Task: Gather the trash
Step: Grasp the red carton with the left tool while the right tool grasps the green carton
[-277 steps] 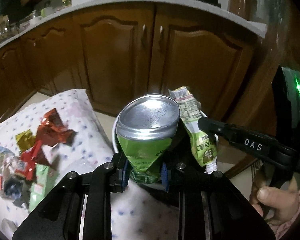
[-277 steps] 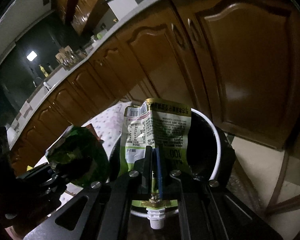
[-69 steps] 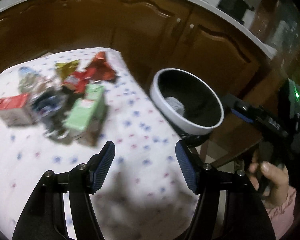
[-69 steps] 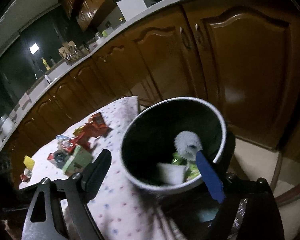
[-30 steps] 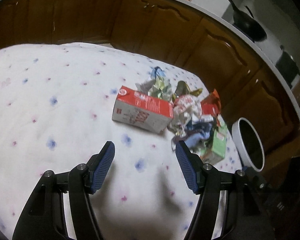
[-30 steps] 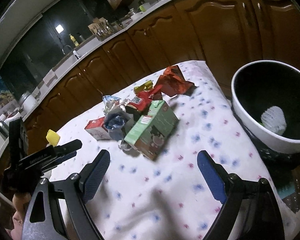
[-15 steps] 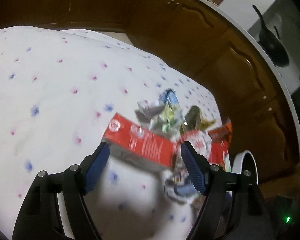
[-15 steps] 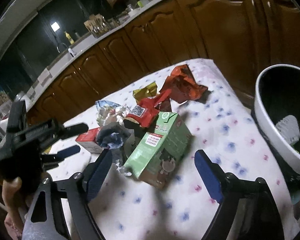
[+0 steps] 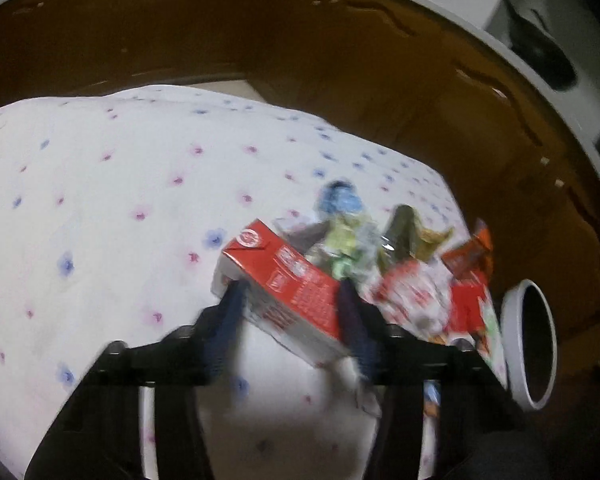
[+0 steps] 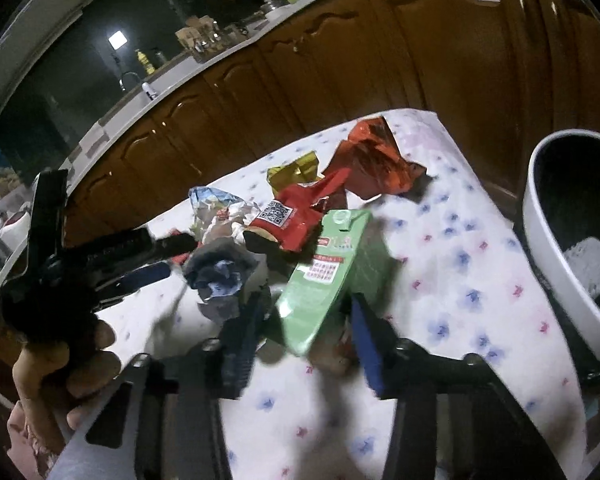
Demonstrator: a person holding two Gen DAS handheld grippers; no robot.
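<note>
A: What is nearest in the left wrist view?

B: The left gripper [image 9: 290, 316], its blue-padded fingers [image 9: 228, 320] spread to either side of a red carton [image 9: 286, 286]. The carton lies on its side on the white flower-dotted surface [image 9: 100, 208], red on top and white underneath, with small print on the long face. The blur hides whether the pads touch it.

A: And the right one?

B: The right gripper [image 10: 308, 328] has its fingers [image 10: 366, 340] spread around the near end of a green carton [image 10: 332, 264], which also lies flat, with a red-and-white label and a round cap at the far end. Contact is unclear there too.

A: What lies farther off?

B: Between the cartons sits a crumpled blue-grey wrapper [image 10: 220, 272]. Beyond it are a red QR-coded pouch [image 10: 296, 212], a gold wrapper [image 10: 296, 170] and a shiny red foil bag [image 10: 374, 162]. At the right, off the surface's edge, stands the white-rimmed bin [image 10: 540, 216] with a black liner.
</note>
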